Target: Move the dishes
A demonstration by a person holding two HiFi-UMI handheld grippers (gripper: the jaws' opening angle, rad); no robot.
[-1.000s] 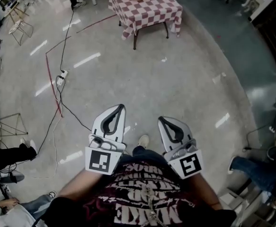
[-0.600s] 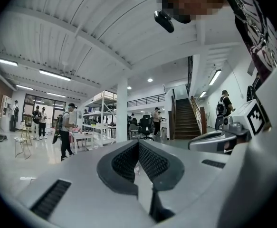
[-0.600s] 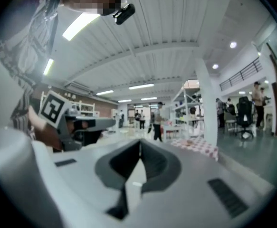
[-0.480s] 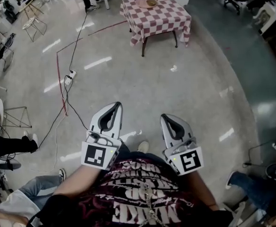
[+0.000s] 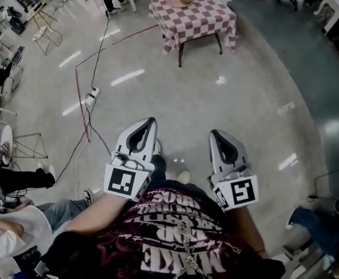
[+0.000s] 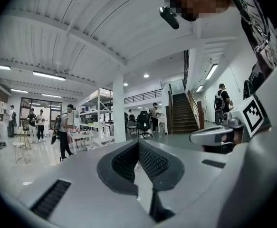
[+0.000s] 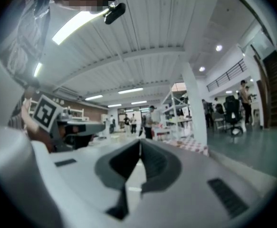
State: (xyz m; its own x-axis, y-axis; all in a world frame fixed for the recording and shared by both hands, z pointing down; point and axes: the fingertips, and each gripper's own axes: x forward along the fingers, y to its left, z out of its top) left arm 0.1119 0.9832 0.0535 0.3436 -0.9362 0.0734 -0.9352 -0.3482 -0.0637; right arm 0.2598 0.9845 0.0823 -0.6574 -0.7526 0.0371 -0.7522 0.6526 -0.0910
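Observation:
A small table with a red-and-white checked cloth [image 5: 199, 17] stands far ahead across the floor, with a brown dish [image 5: 185, 0] on a pale plate [image 5: 175, 1] on top. The same cloth [image 7: 194, 146] shows small in the right gripper view. My left gripper [image 5: 150, 122] and right gripper [image 5: 214, 133] are held close to my chest, well short of the table. Both are shut, tips touching, with nothing between them. In each gripper view the jaws [image 6: 138, 143] [image 7: 140, 142] meet at a point.
A black cable and a white power strip [image 5: 92, 93] lie on the grey floor to the left, beside a red tape line [image 5: 82, 103]. People sit at the left edge [image 5: 18, 182]; another person's legs [image 5: 317, 225] are at the lower right. A stool [image 5: 46, 35] stands far left.
The table has shifted rightward and slightly nearer in the head view as I walk. Both grippers have risen a little in the frame and stay shut.

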